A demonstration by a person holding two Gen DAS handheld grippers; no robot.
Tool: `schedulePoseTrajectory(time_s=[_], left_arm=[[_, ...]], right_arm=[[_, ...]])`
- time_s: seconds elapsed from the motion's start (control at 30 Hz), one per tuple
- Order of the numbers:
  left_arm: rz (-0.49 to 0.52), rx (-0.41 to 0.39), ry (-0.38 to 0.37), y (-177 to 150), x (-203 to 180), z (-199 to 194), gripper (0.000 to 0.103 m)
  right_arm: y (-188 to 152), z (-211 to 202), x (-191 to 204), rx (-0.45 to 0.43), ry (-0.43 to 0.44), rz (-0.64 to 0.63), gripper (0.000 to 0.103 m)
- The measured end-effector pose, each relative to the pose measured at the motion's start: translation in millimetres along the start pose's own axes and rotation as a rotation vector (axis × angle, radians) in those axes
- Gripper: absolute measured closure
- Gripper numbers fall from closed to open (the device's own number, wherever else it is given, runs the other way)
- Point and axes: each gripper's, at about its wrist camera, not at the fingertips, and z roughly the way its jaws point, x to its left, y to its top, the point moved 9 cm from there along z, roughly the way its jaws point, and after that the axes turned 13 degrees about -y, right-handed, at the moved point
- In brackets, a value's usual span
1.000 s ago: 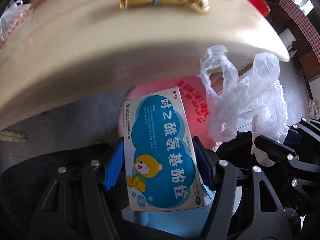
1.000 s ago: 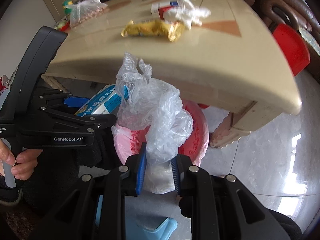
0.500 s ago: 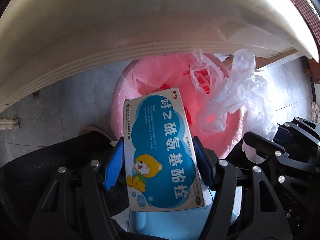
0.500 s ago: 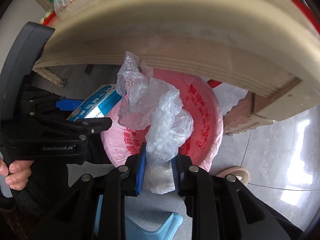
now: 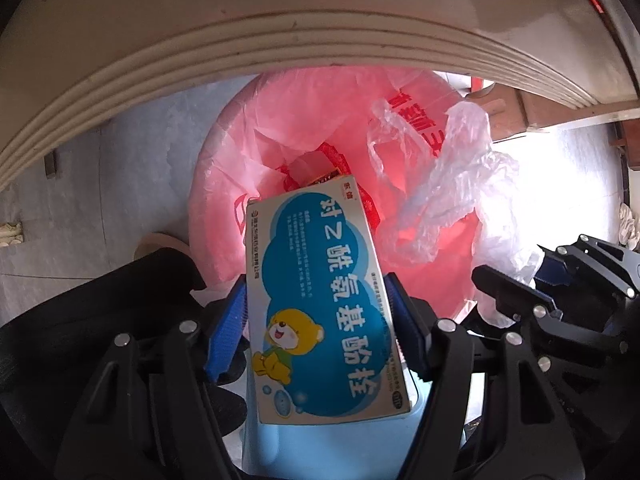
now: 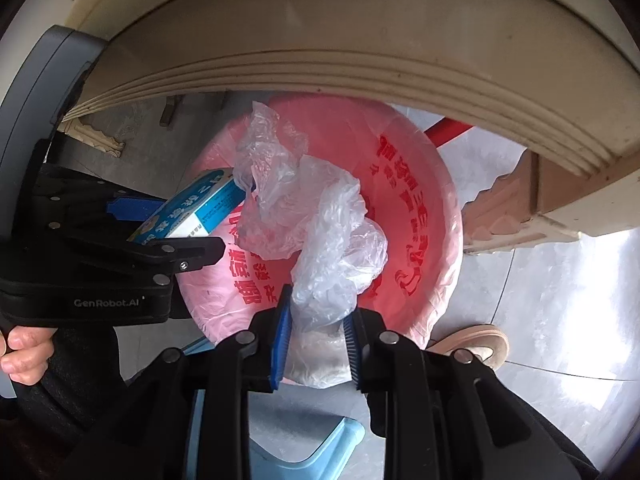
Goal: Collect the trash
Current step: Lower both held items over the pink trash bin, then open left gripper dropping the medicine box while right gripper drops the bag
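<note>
My left gripper (image 5: 320,316) is shut on a blue and white medicine box (image 5: 320,296) with a cartoon bear, held over the near rim of a bin lined with a pink bag (image 5: 304,128). My right gripper (image 6: 316,320) is shut on a crumpled clear plastic bag (image 6: 316,216), held above the same pink-lined bin (image 6: 420,208). The clear bag (image 5: 448,196) and the right gripper show at the right of the left wrist view. The box (image 6: 192,208) and the left gripper (image 6: 188,228) show at the left of the right wrist view. Some red wrappers (image 5: 332,160) lie inside the bin.
The beige table edge (image 5: 280,40) hangs over the far side of the bin, also in the right wrist view (image 6: 360,40). A table leg (image 6: 520,200) stands at the right. A light blue stool (image 6: 304,440) is below the grippers. A shoe (image 6: 472,340) rests beside the bin.
Both grippers have dropped below the tabletop and moved forward over the pink-lined bin, each still holding its item. The tabletop items have left view.
</note>
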Motion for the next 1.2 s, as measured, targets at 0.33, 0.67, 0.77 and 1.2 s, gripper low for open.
schedulePoseTrajectory(time_s=[0.33, 0.67, 0.77, 1.2], left_arm=[[0.005, 0.009, 0.065, 5, 10, -3, 0.023], [0.011, 0.009, 0.057, 5, 11, -1, 0.022], [0.016, 0.011, 0.056, 5, 11, 2, 0.022], [0.097, -0.028, 0.15, -8, 11, -11, 0.022]], right_arm=[[3, -5, -10, -0.018, -0.005, 0.046, 0.028], [3, 3, -11, -0.013, -0.006, 0.047, 0.028], [3, 4, -12, -0.01, 0.0, 0.053, 0.028], [-1, -11, -19, -0.055, -0.047, 0.055, 0.028]])
